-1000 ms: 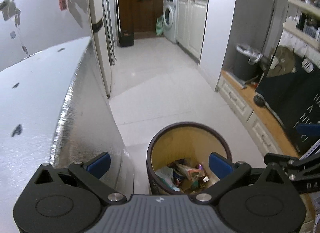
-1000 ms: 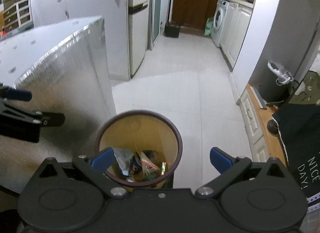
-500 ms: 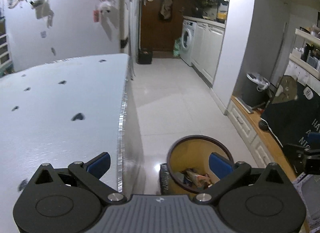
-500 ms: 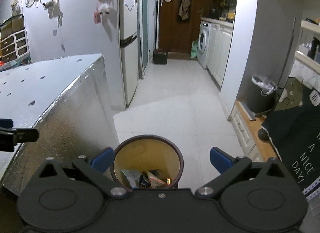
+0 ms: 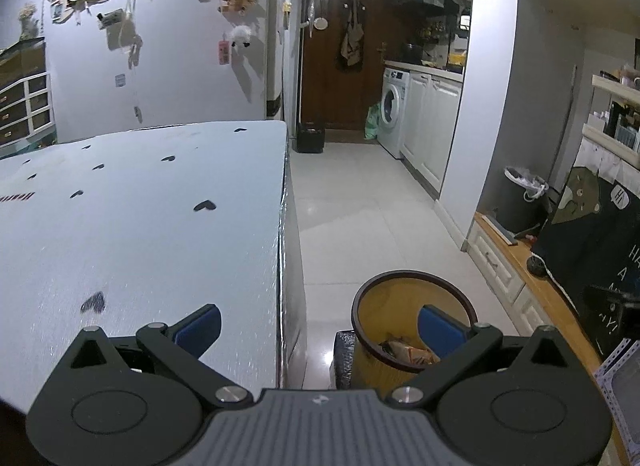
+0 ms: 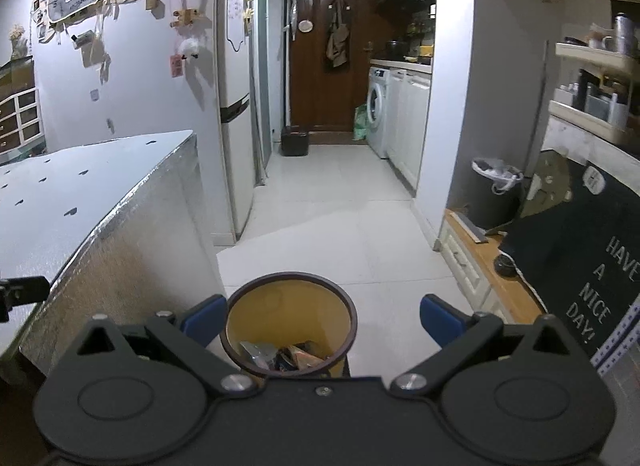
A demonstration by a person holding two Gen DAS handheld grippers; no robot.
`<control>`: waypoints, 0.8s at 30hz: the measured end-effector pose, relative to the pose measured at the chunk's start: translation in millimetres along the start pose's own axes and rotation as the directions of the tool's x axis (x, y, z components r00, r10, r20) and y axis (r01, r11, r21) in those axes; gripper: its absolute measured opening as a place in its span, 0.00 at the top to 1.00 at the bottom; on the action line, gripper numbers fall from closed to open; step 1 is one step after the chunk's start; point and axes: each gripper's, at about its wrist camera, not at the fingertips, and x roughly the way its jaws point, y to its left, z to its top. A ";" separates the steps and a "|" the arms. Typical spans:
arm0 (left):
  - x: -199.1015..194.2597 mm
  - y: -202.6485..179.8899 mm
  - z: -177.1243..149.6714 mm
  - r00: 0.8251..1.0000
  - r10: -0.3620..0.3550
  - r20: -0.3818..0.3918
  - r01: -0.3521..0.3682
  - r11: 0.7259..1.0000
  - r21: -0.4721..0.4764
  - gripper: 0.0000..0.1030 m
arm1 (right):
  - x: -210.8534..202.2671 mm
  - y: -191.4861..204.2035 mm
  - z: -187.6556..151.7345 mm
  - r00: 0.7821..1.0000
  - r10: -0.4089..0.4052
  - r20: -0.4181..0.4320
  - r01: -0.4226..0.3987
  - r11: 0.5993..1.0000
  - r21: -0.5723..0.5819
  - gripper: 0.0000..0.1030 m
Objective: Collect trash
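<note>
A round yellow bin with a dark rim stands on the white floor beside the table, with crumpled wrappers lying at its bottom. In the right wrist view my right gripper hovers above and just behind the bin, open and holding nothing. The same bin shows at the lower right of the left wrist view, with wrappers inside. My left gripper is open and empty, raised over the table's right edge, its right finger in front of the bin.
A silver foil-covered table with small black heart marks fills the left. A second lined bin stands by the right wall, a dark printed cloth hangs over a low wooden bench, and a fridge and washing machine line the corridor.
Both grippers have lifted and tilted up away from the bin, which now looks smaller and lower. The left one has swung over the tabletop. Both stayed open.
</note>
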 end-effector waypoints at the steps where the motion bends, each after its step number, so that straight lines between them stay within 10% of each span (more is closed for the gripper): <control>1: -1.6 0.3 -3.5 1.000 0.006 0.005 -0.006 1.000 0.000 0.00 | -2.6 0.9 -3.9 1.000 -0.005 0.005 0.005 1.000 -0.001 0.00; 24: -10.0 1.1 -45.2 0.998 0.059 0.035 -0.059 0.998 0.010 0.00 | -14.1 14.6 -42.1 0.999 -0.048 0.025 0.049 0.999 -0.019 0.00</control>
